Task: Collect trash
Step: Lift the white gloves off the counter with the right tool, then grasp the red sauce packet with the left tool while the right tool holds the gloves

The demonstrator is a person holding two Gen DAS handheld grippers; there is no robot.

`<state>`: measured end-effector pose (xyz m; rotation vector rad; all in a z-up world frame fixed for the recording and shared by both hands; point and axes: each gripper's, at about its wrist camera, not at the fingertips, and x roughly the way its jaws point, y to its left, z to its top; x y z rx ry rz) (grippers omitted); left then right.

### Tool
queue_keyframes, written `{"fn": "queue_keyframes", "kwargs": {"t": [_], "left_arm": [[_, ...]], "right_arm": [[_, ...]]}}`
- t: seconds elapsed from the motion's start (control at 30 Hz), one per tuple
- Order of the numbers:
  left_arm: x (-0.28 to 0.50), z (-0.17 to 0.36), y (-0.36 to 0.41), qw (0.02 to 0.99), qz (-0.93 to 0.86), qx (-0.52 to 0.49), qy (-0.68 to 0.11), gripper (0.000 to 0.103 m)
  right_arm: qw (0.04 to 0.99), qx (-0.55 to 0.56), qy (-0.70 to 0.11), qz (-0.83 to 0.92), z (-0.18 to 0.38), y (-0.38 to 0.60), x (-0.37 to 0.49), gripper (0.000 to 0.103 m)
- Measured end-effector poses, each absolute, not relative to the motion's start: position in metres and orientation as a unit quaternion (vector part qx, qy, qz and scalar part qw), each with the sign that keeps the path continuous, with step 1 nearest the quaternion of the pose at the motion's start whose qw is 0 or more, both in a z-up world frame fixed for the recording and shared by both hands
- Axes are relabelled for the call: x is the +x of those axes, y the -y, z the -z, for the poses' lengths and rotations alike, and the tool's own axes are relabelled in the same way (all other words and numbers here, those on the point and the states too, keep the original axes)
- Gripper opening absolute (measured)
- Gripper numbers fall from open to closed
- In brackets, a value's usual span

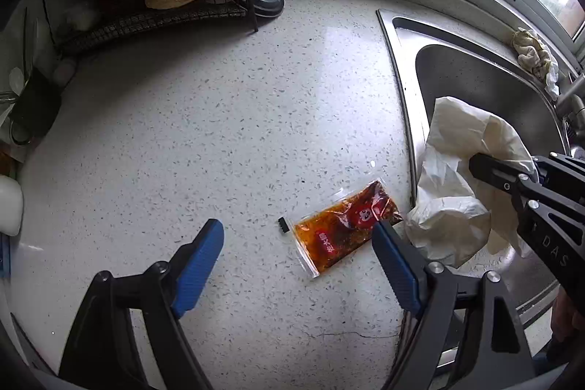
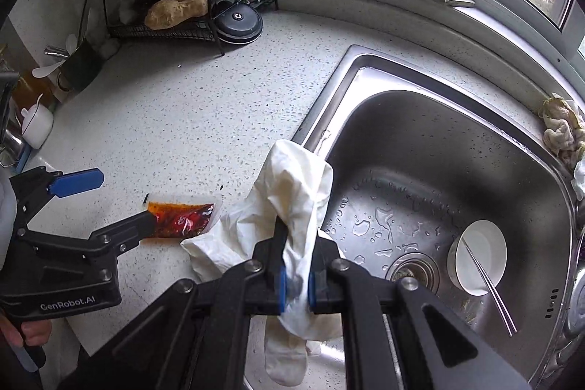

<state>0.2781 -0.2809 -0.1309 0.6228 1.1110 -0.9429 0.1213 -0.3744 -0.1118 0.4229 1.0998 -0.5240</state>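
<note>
Left wrist view is showing the left gripper [image 1: 298,265] hovering wide open over the chili-oil sauce packet [image 1: 342,225] lying on the speckled countertop [image 1: 182,134]. Right gripper [image 2: 294,287] is clamping a crumpled white plastic bag [image 2: 289,200] at the sink [image 2: 365,68] edge. Next move likely requires lowering and closing on the packet.

Your left gripper [image 1: 298,240] is wide open, its blue fingers [image 1: 199,265] pointing forward and down. Your right gripper [image 2: 295,287] is squeezed shut with something white pinched between its pads. It sits just right of the left one.
</note>
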Motion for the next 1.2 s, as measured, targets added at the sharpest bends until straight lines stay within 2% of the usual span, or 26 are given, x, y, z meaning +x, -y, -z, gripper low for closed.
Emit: {"fn": "queue_keyframes", "kwargs": {"t": [0.3, 0.6, 0.7, 0.73, 0.77, 0.8, 0.87, 0.97, 1.2], "left_arm": [[0.268, 0.147, 0.291, 0.673, 0.438, 0.325, -0.499, 0.082], [0.28, 0.161, 0.318, 0.666, 0.441, 0.325, -0.506, 0.082], [0.283, 0.159, 0.325, 0.672, 0.44, 0.319, -0.503, 0.067], [0.284, 0.157, 0.326, 0.673, 0.441, 0.317, -0.501, 0.056], [0.285, 0.156, 0.327, 0.674, 0.445, 0.316, -0.499, 0.041], [0.285, 0.154, 0.329, 0.674, 0.447, 0.316, -0.496, 0.034], [0.282, 0.153, 0.33, 0.675, 0.447, 0.318, -0.492, 0.031], [0.271, 0.148, 0.329, 0.675, 0.454, 0.319, -0.486, 0.012], [0.262, 0.135, 0.3, 0.69, 0.462, 0.274, -0.485, 0.007]], "right_arm": [[0.792, 0.226, -0.507, 0.253, 0.12, 0.375, 0.113, 0.007], [0.784, 0.241, -0.516, 0.247, 0.13, 0.382, 0.118, 0.007], [0.785, 0.246, -0.513, 0.246, 0.13, 0.382, 0.119, 0.007], [0.785, 0.247, -0.512, 0.247, 0.131, 0.382, 0.119, 0.007], [0.785, 0.249, -0.511, 0.246, 0.132, 0.383, 0.118, 0.007], [0.785, 0.251, -0.51, 0.245, 0.131, 0.384, 0.117, 0.007], [0.787, 0.253, -0.508, 0.242, 0.131, 0.385, 0.116, 0.007], [0.792, 0.252, -0.502, 0.239, 0.127, 0.385, 0.116, 0.007], [0.807, 0.243, -0.488, 0.225, 0.111, 0.371, 0.11, 0.007]]}}
